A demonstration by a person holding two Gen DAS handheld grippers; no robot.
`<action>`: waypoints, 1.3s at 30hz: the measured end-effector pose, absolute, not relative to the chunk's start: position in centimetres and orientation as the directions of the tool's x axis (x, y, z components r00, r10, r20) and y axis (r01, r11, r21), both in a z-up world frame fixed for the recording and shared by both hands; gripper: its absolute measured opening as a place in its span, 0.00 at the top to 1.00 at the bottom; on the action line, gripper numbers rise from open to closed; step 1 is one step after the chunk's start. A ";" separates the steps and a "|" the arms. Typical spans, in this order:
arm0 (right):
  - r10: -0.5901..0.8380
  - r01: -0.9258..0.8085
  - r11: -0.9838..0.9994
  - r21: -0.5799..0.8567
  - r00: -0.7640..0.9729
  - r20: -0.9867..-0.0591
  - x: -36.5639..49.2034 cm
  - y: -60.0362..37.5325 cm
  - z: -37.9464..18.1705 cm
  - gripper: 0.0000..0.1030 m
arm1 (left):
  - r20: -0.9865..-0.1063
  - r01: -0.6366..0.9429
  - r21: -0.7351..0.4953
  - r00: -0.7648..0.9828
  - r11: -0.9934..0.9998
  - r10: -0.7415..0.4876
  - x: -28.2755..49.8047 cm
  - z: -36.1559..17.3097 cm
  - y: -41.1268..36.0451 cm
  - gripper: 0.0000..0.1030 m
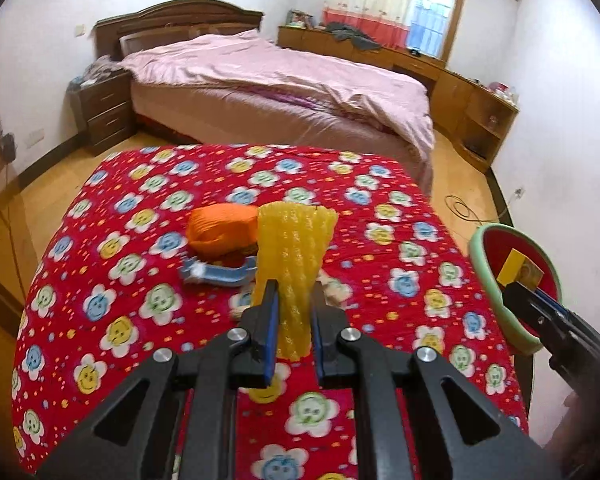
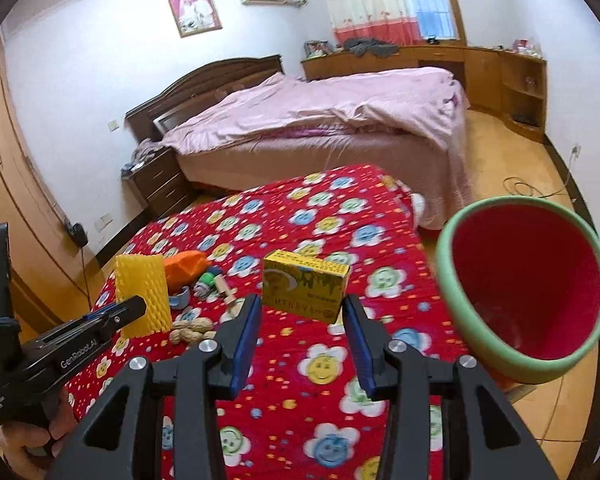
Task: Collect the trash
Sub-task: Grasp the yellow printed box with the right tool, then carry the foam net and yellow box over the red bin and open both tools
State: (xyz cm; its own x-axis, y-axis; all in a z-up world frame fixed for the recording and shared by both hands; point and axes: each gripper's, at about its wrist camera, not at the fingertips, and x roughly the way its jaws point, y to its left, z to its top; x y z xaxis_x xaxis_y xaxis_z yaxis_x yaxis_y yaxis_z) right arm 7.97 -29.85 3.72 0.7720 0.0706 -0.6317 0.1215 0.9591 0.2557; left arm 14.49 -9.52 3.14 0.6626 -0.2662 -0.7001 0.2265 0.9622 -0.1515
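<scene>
while both grippers hold trash above the table, the step in hand is judged to be the carry toward the bin.

left gripper [image 1: 294,322]: jaws closed on the yellow foam net [image 1: 296,256], which stands upright between the pads, clear of the red flowered cloth [image 1: 140,200]. in the right wrist view the net hangs at the left, above the peanuts [image 2: 192,330].

right gripper [image 2: 300,332]: jaws part-way closed, gripping the yellow box [image 2: 304,286] by its two ends; the box is lifted off the cloth. in the left wrist view the box appears directly before the mouth of the bin [image 1: 516,288].

bin: red inside, green rim, at the right edge of the table, mouth tilted toward the grippers. no trash can be made out inside it.

remaining on the cloth, left of centre: orange wrapper [image 1: 220,232], blue scrap [image 1: 216,274], a small toy-like item [image 2: 206,280] and the peanuts.

next move, as judged:
- bring the box over the bin mouth, then open the right jaws.
- swing the net rightward past the right gripper; the two tools are near, so stagger the drops to avoid contact.
- release the net well inside the rim; it looks light and may catch on the edge.
</scene>
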 end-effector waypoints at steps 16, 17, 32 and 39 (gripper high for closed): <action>-0.117 0.306 0.930 0.202 0.770 -0.627 4.0 -38.2 4.9 0.56 | -0.694 0.485 -0.100 0.592 0.869 -0.410 13.4 5.1 -20.7 0.87; -0.126 0.316 0.928 0.199 0.766 -0.630 3.9 -38.8 4.8 0.56 | -0.696 0.498 -0.093 0.587 0.862 -0.415 13.4 5.2 -21.5 0.87; -0.205 0.454 0.864 0.217 0.711 -0.673 2.3 -46.7 1.9 0.56 | -0.717 0.638 -0.083 0.495 0.765 -0.491 13.2 3.8 -31.1 0.87; -0.206 0.485 0.844 0.229 0.687 -0.697 2.6 -49.7 0.2 0.56 | -0.737 0.673 -0.092 0.449 0.733 -0.505 13.8 2.3 -34.9 0.87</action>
